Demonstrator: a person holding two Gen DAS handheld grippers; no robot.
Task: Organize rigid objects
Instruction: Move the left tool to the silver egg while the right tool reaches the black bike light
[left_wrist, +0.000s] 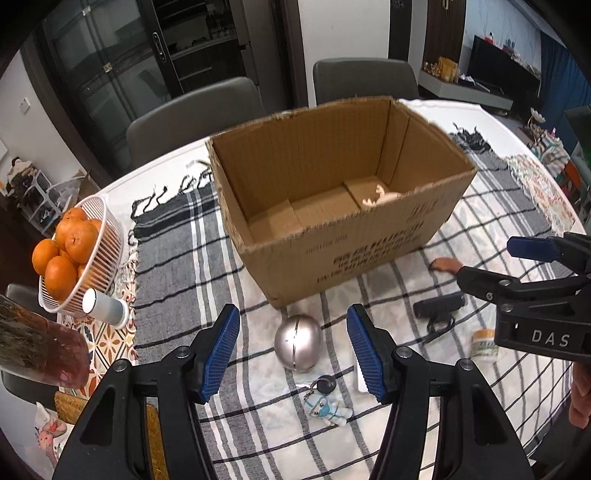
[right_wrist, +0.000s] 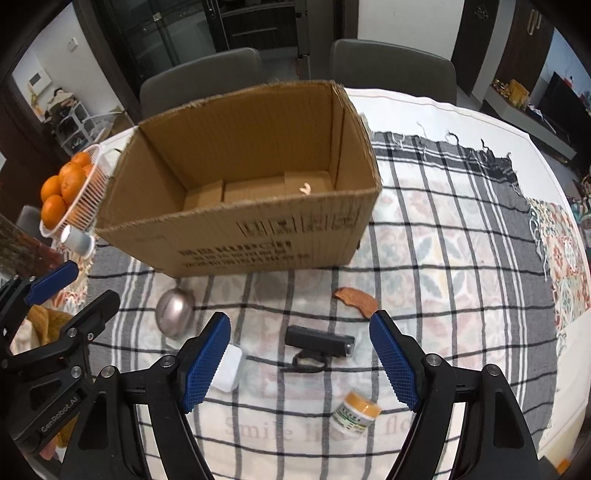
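Round table draped with a plaid cloth. On the cloth, an open cardboard box holding a pale figurine in its far right corner. At the table's left edge, a white basket of oranges. Left gripper, jaws parted and empty, hangs above a silver egg-shaped case lying just before the box; nearer still, a keychain figure. Right gripper, likewise parted and empty, hangs above a black flashlight. Beside the flashlight: a brown curved piece, a small white case, and a yellow-lidded jar.
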